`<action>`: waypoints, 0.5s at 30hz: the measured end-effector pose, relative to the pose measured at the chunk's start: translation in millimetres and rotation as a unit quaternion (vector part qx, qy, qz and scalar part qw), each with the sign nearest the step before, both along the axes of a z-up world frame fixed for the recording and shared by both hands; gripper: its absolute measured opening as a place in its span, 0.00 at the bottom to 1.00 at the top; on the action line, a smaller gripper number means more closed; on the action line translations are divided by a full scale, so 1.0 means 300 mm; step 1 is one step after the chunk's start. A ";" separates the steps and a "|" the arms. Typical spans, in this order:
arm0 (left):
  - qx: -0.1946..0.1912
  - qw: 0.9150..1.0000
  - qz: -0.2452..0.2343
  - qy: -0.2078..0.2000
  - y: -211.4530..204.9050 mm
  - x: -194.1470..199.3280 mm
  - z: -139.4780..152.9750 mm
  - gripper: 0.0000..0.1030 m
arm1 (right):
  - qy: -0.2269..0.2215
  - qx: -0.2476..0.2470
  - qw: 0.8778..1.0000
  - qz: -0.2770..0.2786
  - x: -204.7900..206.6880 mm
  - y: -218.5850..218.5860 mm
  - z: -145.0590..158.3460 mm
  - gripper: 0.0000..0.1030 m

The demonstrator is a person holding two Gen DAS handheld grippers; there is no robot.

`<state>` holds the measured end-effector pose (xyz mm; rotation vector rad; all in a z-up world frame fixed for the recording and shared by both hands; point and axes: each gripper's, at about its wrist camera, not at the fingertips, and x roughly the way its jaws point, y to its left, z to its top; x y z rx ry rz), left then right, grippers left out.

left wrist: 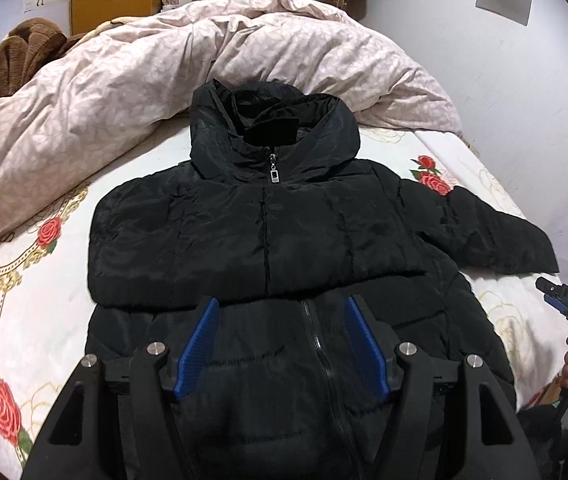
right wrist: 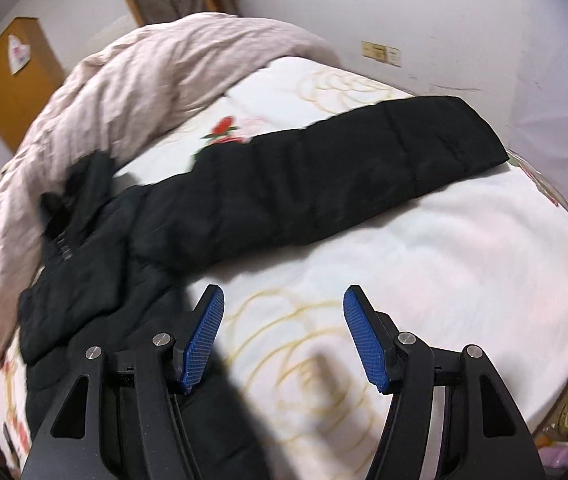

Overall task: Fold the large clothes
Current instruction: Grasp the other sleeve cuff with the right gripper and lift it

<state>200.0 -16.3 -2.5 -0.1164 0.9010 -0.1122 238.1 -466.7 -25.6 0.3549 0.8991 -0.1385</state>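
Our left gripper (left wrist: 281, 344) hangs spread and empty over the jacket (left wrist: 284, 240) on the bed (right wrist: 444, 240); our right gripper (right wrist: 284, 336) gapes, released. Beyond, the sleeve (right wrist: 344, 168) lies outstretched: we should pinch its cuff and fold inward.

White walls (left wrist: 524, 92) surround a bed (left wrist: 43, 320) with rose-print sheet, rumpled pink duvet (left wrist: 123, 80), and yellow wooden door (right wrist: 11, 84)

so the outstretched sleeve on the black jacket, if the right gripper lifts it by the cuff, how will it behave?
The sleeve is quilted and puffy, so probably light and floppy, drooping from the right gripper. Its sheen suggests slick fabric that may slip. It lies flat, unlikely to roll.
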 end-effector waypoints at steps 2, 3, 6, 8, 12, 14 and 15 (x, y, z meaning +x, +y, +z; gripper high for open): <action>0.003 1.000 0.000 0.006 -0.004 0.040 -0.026 0.65 | 0.006 -0.006 1.000 -0.015 0.041 -0.050 -0.035 0.61; 0.005 1.000 0.001 0.009 -0.005 0.058 -0.038 0.65 | 0.008 -0.005 1.000 -0.020 0.061 -0.074 -0.054 0.61; 0.004 1.000 0.004 0.017 -0.003 0.102 -0.074 0.65 | 0.021 0.005 0.999 -0.042 0.114 -0.149 -0.112 0.61; 0.002 1.000 0.006 0.022 0.000 0.123 -0.100 0.65 | 0.027 0.016 0.998 -0.060 0.139 -0.192 -0.147 0.61; 0.000 0.999 0.013 0.032 0.010 0.146 -0.143 0.65 | 0.019 0.050 0.994 -0.091 0.179 -0.273 -0.194 0.61; 0.000 0.999 0.017 0.038 0.016 0.156 -0.165 0.65 | 0.003 0.056 0.994 -0.098 0.190 -0.296 -0.190 0.61; 0.000 0.999 0.019 0.041 0.018 0.164 -0.174 0.65 | -0.004 0.056 0.993 -0.100 0.200 -0.304 -0.187 0.61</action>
